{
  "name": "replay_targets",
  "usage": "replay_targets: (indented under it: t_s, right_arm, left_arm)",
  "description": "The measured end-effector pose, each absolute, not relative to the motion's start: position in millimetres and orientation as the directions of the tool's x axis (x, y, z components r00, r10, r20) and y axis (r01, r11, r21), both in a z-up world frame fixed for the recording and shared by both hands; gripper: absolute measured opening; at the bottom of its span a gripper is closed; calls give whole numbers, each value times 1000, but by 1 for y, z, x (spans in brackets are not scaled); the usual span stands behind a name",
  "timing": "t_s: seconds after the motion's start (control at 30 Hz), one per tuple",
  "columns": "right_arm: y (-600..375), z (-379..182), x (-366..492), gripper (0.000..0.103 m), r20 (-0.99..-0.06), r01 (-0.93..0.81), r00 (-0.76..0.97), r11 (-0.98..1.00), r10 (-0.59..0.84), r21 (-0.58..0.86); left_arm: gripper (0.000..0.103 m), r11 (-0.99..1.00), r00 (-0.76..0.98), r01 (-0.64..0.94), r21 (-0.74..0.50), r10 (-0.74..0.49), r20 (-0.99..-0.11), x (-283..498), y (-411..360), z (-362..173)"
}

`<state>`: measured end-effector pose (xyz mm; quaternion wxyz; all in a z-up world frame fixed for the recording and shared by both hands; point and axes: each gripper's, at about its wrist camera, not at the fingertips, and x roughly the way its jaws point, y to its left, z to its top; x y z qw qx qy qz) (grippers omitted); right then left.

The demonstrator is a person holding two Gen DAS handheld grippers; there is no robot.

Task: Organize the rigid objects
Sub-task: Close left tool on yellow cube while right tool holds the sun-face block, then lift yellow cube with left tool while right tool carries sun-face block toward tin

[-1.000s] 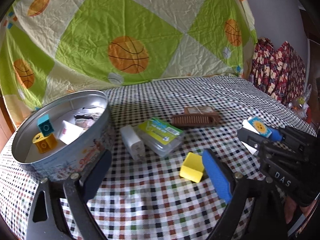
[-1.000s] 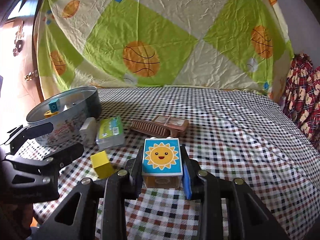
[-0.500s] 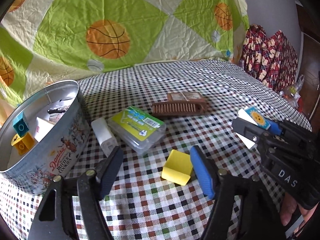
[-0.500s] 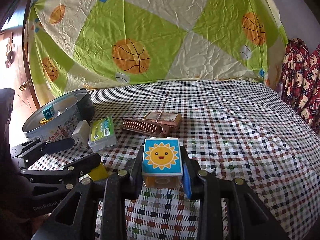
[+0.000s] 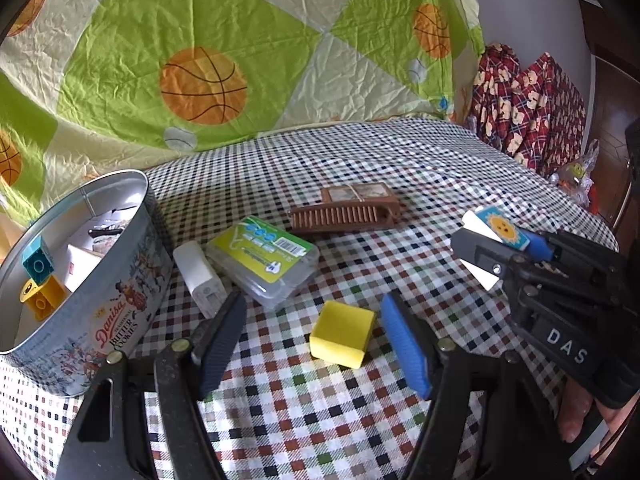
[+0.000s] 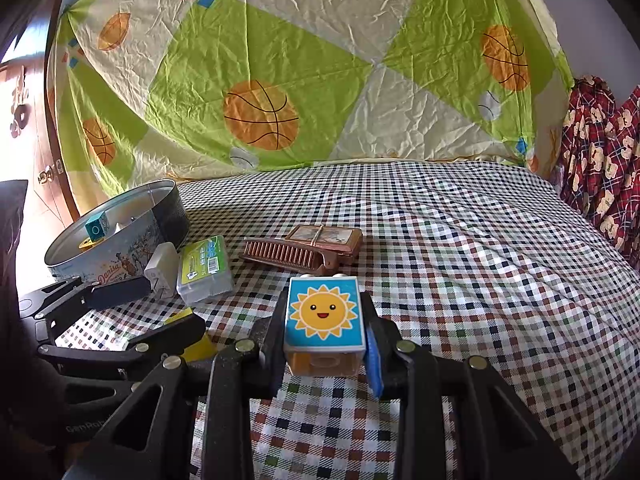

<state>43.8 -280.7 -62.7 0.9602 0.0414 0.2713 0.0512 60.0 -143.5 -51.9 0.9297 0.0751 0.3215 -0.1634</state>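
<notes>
Partly sorted: several blocks binned, five objects left out.
Nearest, sun block (image 6: 324, 314) clamped in right gripper (image 6: 326, 344), lifted above checked cloth (image 6: 460, 240); left gripper (image 5: 312, 344) spread wide around yellow cube (image 5: 342, 333), not yet closed. Beyond, charger (image 5: 199, 272), clear case (image 5: 264, 260) and brown comb (image 5: 344, 216) lying loose; farthest left, teal and yellow blocks already inside cookie tin (image 5: 120, 308).

This is a home, most likely a bedroom. A checked multicoloured cloth (image 6: 460, 248) covers a wide soft surface, backed by a crumpled green-and-cream sheet printed with orange basketballs (image 6: 304, 80). Red plaid fabric with bear prints (image 5: 528, 108) hangs at the right, and a brown wooden door (image 6: 24, 128) stands at the left.
</notes>
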Motion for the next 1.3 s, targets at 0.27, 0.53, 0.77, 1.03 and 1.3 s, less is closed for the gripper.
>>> replay_targets:
  t_s: [0.27, 0.53, 0.77, 1.03, 1.3]
  right_arm:
    - [-280, -63, 44, 34, -517, -77, 847, 991, 122, 108]
    - [-280, -63, 44, 34, -520, -79, 845, 991, 124, 107]
    - [-279, -63, 45, 34, -525, -84, 842, 991, 126, 102]
    - [-277, -63, 44, 34, -519, -85, 846, 992, 122, 95]
    - [-275, -61, 40, 34, -494, -109, 859, 991, 136, 83]
  left_arm:
    - [83, 925, 739, 377, 58, -262, -621, 57, -148, -51]
    - [73, 929, 674, 369, 23, -250, -695, 72, -148, -62]
    - [29, 921, 661, 389, 18, -265, -702, 70, -149, -66]
    - [29, 939, 723, 343, 19, -251, -643, 64, -140, -58]
    - [29, 958, 783, 286, 18, -223, -580, 58, -131, -51]
